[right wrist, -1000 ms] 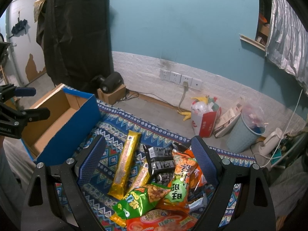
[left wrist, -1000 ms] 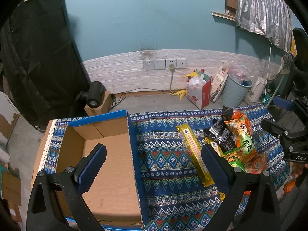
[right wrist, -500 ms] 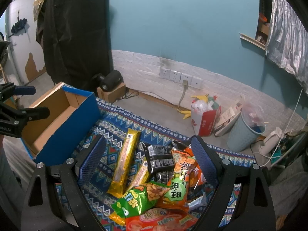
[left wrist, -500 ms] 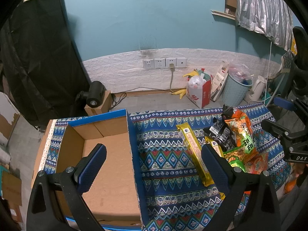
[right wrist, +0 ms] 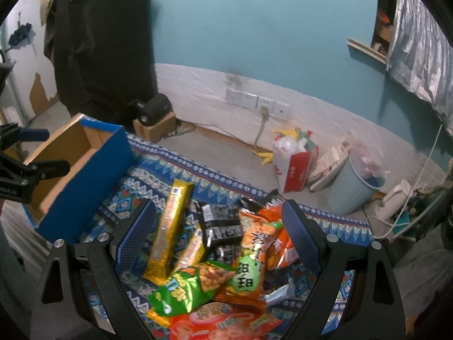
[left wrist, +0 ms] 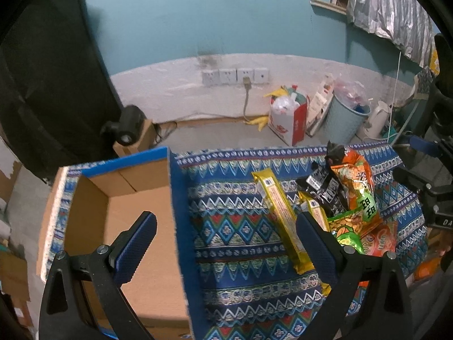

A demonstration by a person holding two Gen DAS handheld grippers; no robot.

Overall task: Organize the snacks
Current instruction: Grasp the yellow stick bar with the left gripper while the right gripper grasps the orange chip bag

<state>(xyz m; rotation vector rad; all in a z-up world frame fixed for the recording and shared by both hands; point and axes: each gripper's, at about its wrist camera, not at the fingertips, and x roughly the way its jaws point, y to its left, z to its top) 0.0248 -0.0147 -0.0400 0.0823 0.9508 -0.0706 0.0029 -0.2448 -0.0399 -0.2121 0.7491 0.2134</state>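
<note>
Blue-padded right gripper (right wrist: 218, 232) — released, jaws wide — hovers above the snack pile (right wrist: 215, 269) on the patterned surface (right wrist: 170, 161). Left gripper (left wrist: 226, 243), likewise released, straddles the wall of the empty cardboard box (left wrist: 141, 198); a gold bar (left wrist: 283, 221) lies beside it.

Patterned cloth (left wrist: 240, 221) under box (left wrist: 136, 226), snacks (right wrist: 215, 255)

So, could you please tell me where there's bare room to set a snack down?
The cardboard box floor is bare. So is the patterned cloth between its blue wall and the long yellow packet. Right of that, the packets are piled up.
</note>
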